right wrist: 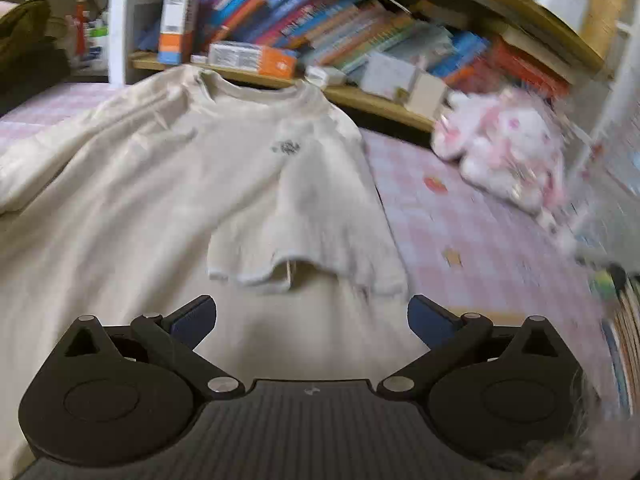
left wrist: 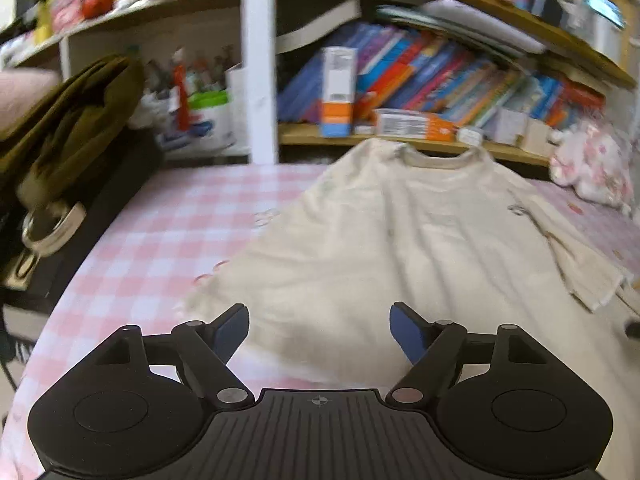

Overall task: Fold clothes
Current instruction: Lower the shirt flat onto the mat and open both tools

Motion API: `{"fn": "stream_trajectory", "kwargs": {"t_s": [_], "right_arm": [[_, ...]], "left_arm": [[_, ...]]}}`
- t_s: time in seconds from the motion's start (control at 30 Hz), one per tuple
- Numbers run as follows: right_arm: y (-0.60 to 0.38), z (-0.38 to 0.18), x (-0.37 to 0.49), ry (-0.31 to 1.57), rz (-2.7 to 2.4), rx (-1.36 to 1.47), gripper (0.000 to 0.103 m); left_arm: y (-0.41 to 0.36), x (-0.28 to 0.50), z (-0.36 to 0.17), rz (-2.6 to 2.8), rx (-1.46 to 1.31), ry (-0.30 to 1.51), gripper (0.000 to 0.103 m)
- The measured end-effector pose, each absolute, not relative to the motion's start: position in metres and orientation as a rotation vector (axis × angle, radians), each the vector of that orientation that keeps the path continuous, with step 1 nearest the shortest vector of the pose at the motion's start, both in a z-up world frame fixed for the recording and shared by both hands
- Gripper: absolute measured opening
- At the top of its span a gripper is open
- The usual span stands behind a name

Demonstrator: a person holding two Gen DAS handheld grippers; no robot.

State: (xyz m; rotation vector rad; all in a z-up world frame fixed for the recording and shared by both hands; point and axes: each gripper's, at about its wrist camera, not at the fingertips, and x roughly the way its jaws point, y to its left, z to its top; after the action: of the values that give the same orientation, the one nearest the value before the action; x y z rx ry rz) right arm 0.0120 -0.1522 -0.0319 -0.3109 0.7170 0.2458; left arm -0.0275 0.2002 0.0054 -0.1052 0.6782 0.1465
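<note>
A cream T-shirt (left wrist: 400, 248) lies face up on the pink checked cloth (left wrist: 168, 224), collar toward the bookshelf. Its left side looks turned in; its right sleeve (right wrist: 304, 224) lies spread out. The shirt fills the right wrist view too (right wrist: 140, 184), with a small dark print on the chest (right wrist: 286, 147). My left gripper (left wrist: 318, 332) is open and empty above the shirt's lower left hem. My right gripper (right wrist: 312, 320) is open and empty just below the right sleeve's cuff.
A bookshelf (left wrist: 420, 80) with leaning books and boxes stands behind the surface. An olive bag (left wrist: 68, 120) with a metal buckle sits at the left edge. A pink and white plush toy (right wrist: 504, 152) lies at the right. Stacked books (right wrist: 624, 340) line the right edge.
</note>
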Motion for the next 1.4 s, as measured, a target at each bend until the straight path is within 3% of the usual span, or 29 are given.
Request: {"fn": "stream_trajectory", "kwargs": {"t_s": [0.17,0.27,0.37,0.4,0.43,0.47,0.5,0.83,1.1,1.17,1.23,1.4], "right_arm": [[-0.151,-0.033,-0.005,0.744,0.264,-0.253,0.101],[-0.145,-0.033,-0.01,0.748,0.272,-0.258,0.1],[-0.137,-0.037,-0.015,0.761,0.264,-0.296,0.089],[-0.135,-0.039,-0.016,0.769,0.26,-0.31,0.085],[-0.134,-0.041,-0.016,0.782,0.257,-0.321,0.084],[-0.133,-0.043,-0.017,0.794,0.255,-0.327,0.079],[-0.132,-0.045,-0.017,0.806,0.255,-0.328,0.075],[-0.138,-0.048,-0.007,0.87,0.246,-0.256,0.072],[-0.133,-0.045,0.002,0.92,0.273,-0.247,0.073],[-0.133,-0.042,0.004,0.924,0.294,-0.251,0.073],[-0.136,-0.033,0.008,0.901,0.311,-0.235,0.075],[-0.162,-0.009,0.036,0.861,0.314,-0.127,0.075]], "left_arm": [[0.243,-0.016,-0.008,0.281,-0.28,0.708,0.058],[0.257,-0.001,-0.016,0.357,-0.264,0.734,0.055],[0.265,0.006,-0.027,0.404,-0.254,0.761,0.05],[0.268,0.008,-0.03,0.413,-0.255,0.766,0.045],[0.27,0.007,-0.031,0.392,-0.278,0.757,0.024],[0.272,0.007,-0.031,0.37,-0.3,0.747,0.01],[0.274,0.006,-0.031,0.35,-0.322,0.741,0.004],[0.372,0.064,0.026,0.458,-0.161,0.648,0.003],[0.387,0.103,0.005,0.523,-0.056,0.736,0.004],[0.379,0.104,-0.004,0.526,-0.017,0.789,0.015],[0.366,0.097,-0.007,0.542,0.065,0.799,0.016],[0.316,0.04,0.02,0.447,0.062,0.618,0.026]]}}
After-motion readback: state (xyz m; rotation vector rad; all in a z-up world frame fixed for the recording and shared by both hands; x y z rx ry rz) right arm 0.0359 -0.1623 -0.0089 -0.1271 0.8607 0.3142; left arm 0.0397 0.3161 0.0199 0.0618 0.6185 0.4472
